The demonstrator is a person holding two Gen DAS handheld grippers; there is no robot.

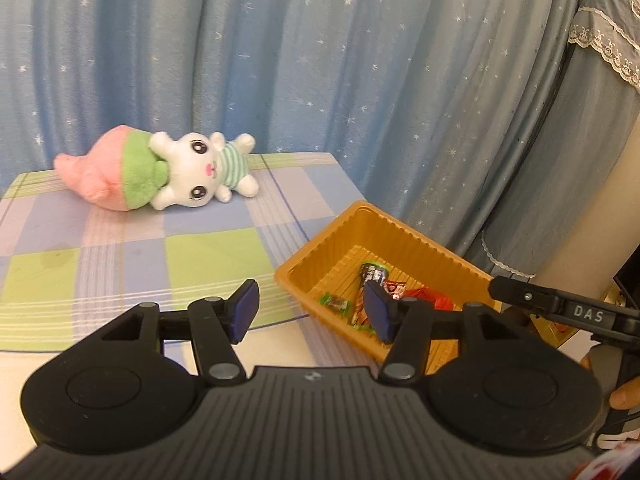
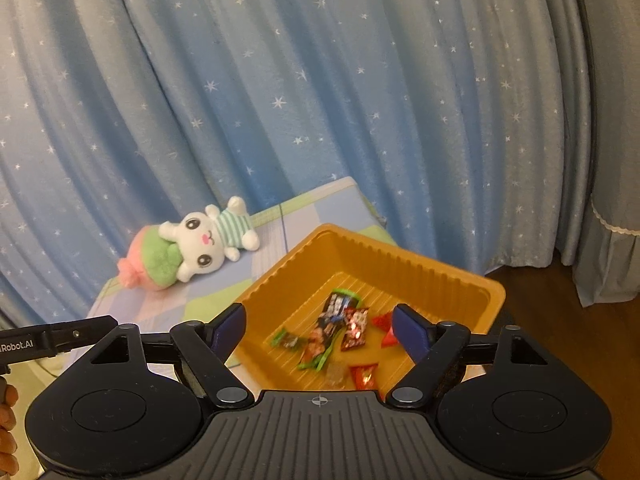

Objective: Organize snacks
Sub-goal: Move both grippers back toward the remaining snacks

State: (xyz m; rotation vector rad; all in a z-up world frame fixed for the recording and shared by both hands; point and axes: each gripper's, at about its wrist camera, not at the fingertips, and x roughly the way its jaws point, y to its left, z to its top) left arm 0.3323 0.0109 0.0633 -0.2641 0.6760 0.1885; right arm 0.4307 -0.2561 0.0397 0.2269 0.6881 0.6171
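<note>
An orange plastic tray (image 2: 452, 276) sits at the right end of the checked table and holds several wrapped snacks: a long dark packet (image 2: 332, 320), red-wrapped candies (image 2: 364, 374) and a small green-ended one (image 2: 289, 339). My right gripper (image 2: 320, 330) hangs above the tray's near side, jaws open, nothing between the blue pads. The left gripper (image 1: 312, 312) is also open and empty, hovering over the tray's (image 1: 384, 228) near-left corner and the tablecloth. In the left wrist view the snacks (image 1: 374, 276) lie partly behind my right-hand finger. The right gripper's arm (image 1: 560, 308) shows at the right edge.
A white plush bunny with a pink and green hood (image 1: 176, 172) lies at the back of the table (image 1: 120, 248), also in the right wrist view as the plush bunny (image 2: 192, 248). Blue star-print curtains hang behind. A wooden floor (image 2: 540, 280) shows to the right.
</note>
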